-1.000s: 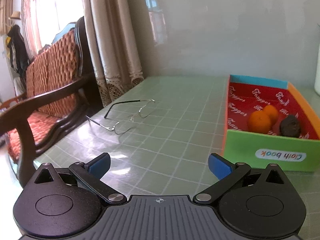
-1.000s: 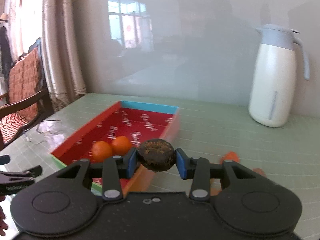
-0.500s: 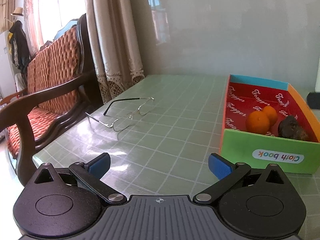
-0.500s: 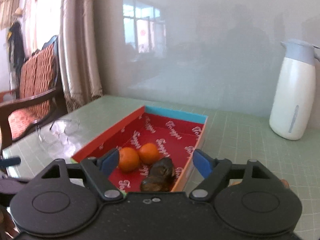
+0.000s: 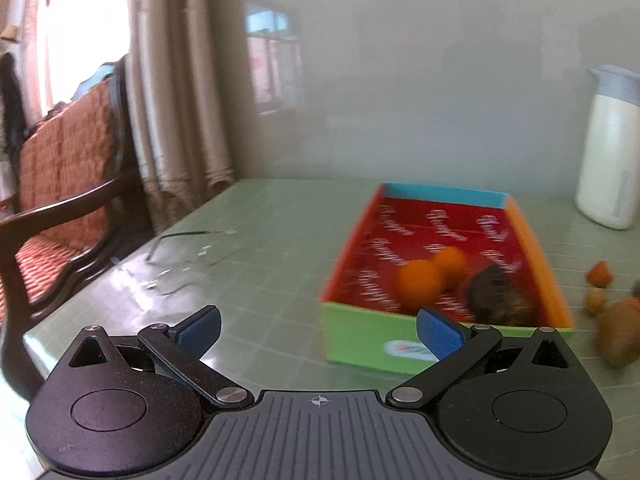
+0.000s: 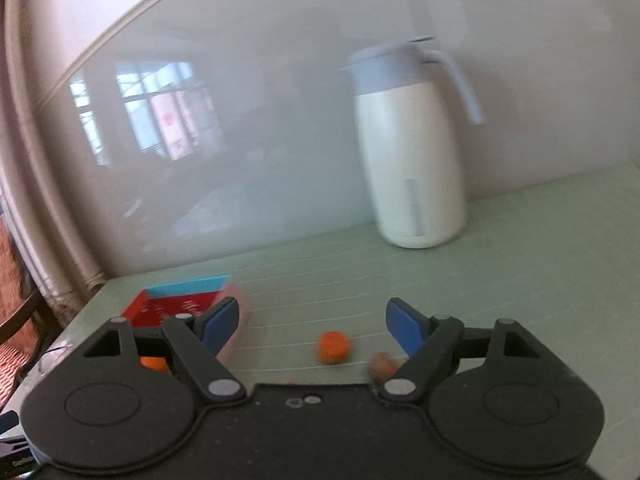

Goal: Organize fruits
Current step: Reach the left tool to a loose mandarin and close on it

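Table: pale green top (image 5: 280,248) with a grid of thin light lines, glossy where the window light falls on it.
Wall: a smooth grey-white panel (image 6: 280,120) stands behind the table and mirrors a window.
Room to my left: beige curtains (image 5: 176,80) and a dark wooden chair (image 5: 68,184) with woven orange-red cushions, beside the table's edge.
Glasses: one wire-framed pair (image 5: 188,256) lies on the table near the chair, well apart from the box.
Jug: one white jug with a grey lid and handle (image 6: 412,152) stands upright by the wall.
Box: one open tray-like box (image 5: 360,336), green front wall, blue back wall, orange side wall, red lining printed with white words.
Fruits in the box: two round oranges (image 5: 420,280), touching each other, and one dark wrinkled fruit (image 5: 496,296) just beside them near the front wall.
Fruits on the table: blurred; right of the box I count about four, one orange-red piece (image 5: 599,274), a small tan one (image 5: 594,302), a larger brown one (image 5: 618,334) and an orange bit at the frame's edge.
My left gripper (image 5: 318,326): jaws spread wide with nothing between them, hovering in front of the box.
My right gripper (image 6: 312,326): jaws have just been opening and stand wide, with nothing between the pads; beyond them lie a small orange fruit (image 6: 334,346) and a blurred smaller one (image 6: 382,362).
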Available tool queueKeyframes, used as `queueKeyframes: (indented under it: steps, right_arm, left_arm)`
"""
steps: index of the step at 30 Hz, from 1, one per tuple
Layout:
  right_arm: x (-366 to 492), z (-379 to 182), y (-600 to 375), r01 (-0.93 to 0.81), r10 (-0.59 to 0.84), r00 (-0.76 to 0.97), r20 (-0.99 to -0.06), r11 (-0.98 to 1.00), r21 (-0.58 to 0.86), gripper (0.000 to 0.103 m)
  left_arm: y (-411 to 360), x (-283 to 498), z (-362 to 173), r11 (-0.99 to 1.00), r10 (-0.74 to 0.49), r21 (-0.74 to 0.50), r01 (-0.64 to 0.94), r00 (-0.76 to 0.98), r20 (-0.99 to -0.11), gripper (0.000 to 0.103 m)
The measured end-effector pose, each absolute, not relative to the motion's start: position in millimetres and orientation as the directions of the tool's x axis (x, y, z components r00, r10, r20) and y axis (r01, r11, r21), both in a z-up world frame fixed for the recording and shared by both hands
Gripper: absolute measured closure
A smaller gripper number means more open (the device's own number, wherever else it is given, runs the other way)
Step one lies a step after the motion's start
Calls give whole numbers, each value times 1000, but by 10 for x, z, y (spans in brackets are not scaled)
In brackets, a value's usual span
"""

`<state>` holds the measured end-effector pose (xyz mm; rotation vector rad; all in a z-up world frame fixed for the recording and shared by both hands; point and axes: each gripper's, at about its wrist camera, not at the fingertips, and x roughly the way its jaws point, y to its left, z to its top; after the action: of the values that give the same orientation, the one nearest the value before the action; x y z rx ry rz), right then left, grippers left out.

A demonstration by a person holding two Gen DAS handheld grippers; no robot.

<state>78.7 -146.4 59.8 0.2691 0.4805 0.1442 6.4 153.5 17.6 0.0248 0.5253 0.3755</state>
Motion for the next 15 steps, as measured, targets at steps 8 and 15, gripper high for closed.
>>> queueKeyframes:
  steps: [8, 15]
  right_arm:
    - [644, 584, -1800, -28, 133, 890, -436, 970, 240, 23]
    - [587, 590, -2060, -1, 101, 894, -437, 975, 222, 23]
  left_arm:
    - [1133, 186, 245, 953, 299, 111, -282, 821, -486, 0]
    - [839, 252, 257, 951, 309, 157, -266, 829, -467, 0]
